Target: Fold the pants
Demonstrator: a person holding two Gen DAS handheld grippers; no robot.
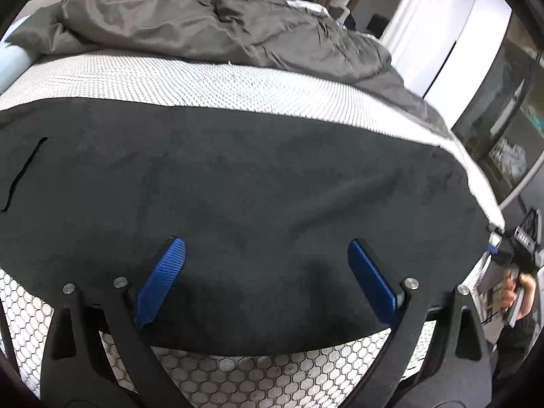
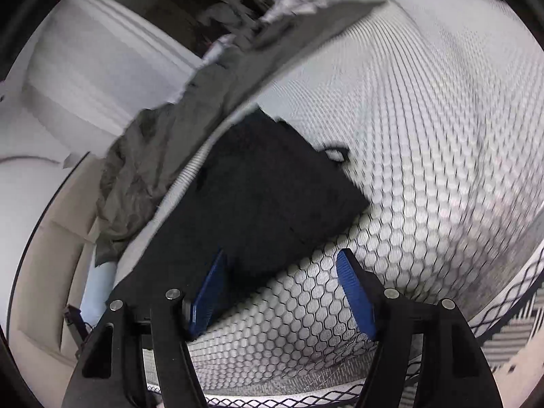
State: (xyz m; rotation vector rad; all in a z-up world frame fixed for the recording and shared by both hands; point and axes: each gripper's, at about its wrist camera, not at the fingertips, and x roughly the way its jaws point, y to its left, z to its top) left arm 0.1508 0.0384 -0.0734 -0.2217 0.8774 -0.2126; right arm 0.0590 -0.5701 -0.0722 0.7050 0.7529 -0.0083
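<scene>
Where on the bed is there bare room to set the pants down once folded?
Bare hex-patterned mattress lies beside the black pants, on their drawstring side, and in a strip between the pants and the grey duvet. The duvet side is crowded.

Honeycomb-patterned mattress [image 1: 238, 81], rumpled grey duvet [image 1: 190, 13] behind, white wardrobe [image 1: 452, 47] at right.
</scene>
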